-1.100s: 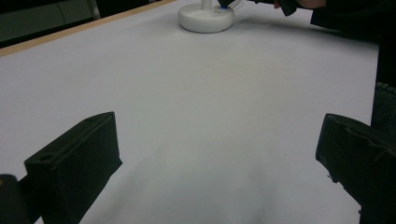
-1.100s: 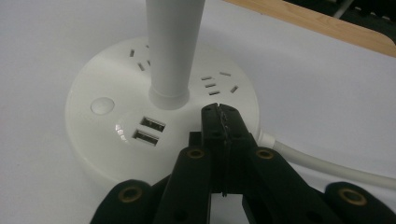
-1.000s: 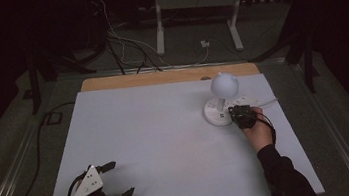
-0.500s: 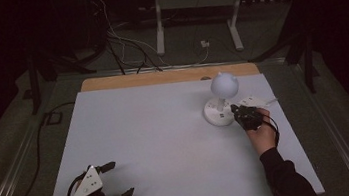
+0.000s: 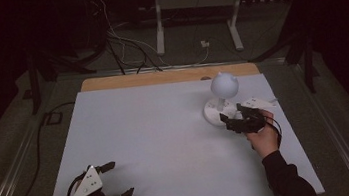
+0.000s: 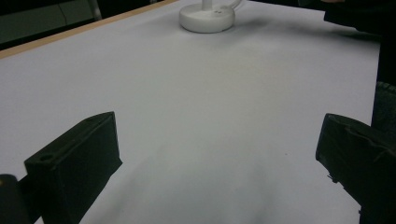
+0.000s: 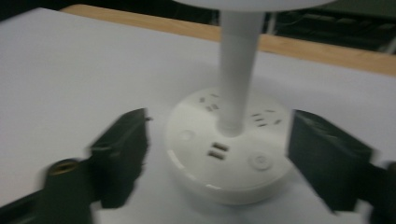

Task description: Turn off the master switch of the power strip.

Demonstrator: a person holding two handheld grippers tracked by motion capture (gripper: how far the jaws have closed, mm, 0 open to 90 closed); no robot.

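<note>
White tabletop (image 5: 157, 140), dark cable-strewn floor (image 5: 146, 46)

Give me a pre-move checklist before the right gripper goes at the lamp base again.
1. Right gripper jaws open: ok, they have just been opening, nothing pressed between them.
2. Jaws flank the lamp base: ok in the right gripper view, with gaps either side.
3. Lamp upright on the table: ok.
4. Base buttons and sockets facing the gripper: ok, visible on top, though the picture is blurred.
5. White block behind the right hand clear of the path: cannot tell.
6. Left gripper open and parked far from the lamp: ok.
</note>
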